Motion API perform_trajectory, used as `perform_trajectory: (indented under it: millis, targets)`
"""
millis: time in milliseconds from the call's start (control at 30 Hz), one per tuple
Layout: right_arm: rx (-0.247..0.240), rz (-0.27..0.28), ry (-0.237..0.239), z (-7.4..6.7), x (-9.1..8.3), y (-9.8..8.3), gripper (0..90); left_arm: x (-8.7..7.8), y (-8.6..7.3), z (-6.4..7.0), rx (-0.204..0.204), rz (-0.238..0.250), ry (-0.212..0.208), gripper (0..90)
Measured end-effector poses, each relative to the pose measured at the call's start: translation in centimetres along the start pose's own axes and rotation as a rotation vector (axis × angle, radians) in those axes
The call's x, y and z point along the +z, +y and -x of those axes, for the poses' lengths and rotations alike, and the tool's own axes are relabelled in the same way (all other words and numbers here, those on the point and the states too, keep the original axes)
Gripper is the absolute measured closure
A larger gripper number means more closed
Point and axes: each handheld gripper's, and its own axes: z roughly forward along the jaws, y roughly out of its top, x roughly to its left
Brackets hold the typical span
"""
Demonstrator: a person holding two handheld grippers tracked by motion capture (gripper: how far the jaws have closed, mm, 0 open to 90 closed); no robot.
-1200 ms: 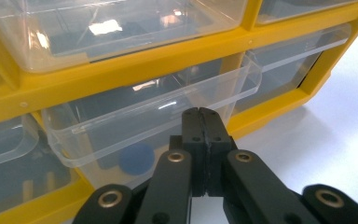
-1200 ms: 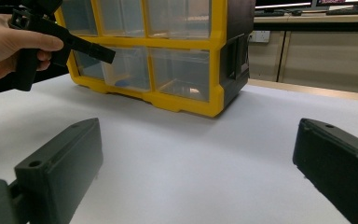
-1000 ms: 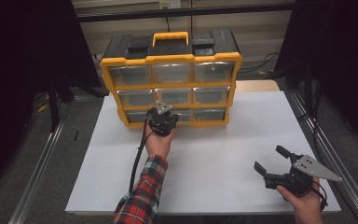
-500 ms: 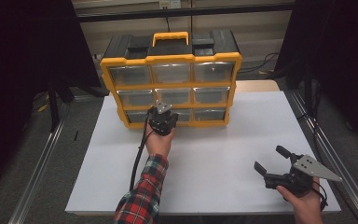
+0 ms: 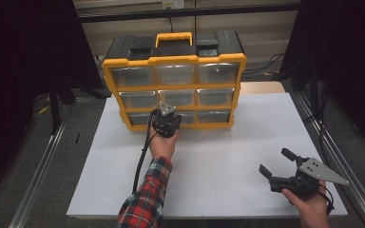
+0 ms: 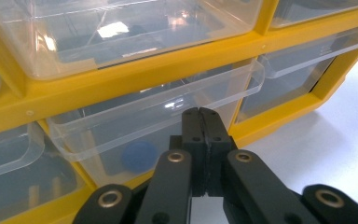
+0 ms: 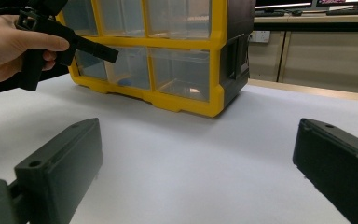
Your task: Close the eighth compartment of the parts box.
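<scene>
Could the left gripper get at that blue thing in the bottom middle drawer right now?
Probably not yet. The left gripper is shut, right at the drawer, but the blue thing lies behind its clear front, and the drawer looks barely pulled out.

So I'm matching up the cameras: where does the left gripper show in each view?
High view: left gripper, centre, at the organiser's bottom row.
Left gripper view: bottom centre, fingers shut before a clear drawer.
Right gripper view: top left.
Shared landmark: yellow drawer organiser.

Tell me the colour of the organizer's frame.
Yellow frame, with clear drawers; it shows best in the high view.
</scene>
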Motion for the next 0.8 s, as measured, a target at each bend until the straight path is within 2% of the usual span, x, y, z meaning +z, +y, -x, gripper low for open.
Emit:
perform_trajectory:
  millis: [800]
  targets:
    - [0.004, 0.003, -0.002, -0.02, -0.02, 0.04, 1.0, 0.42, -0.06, -0.19, 0.000, -0.006, 0.017, 90.0]
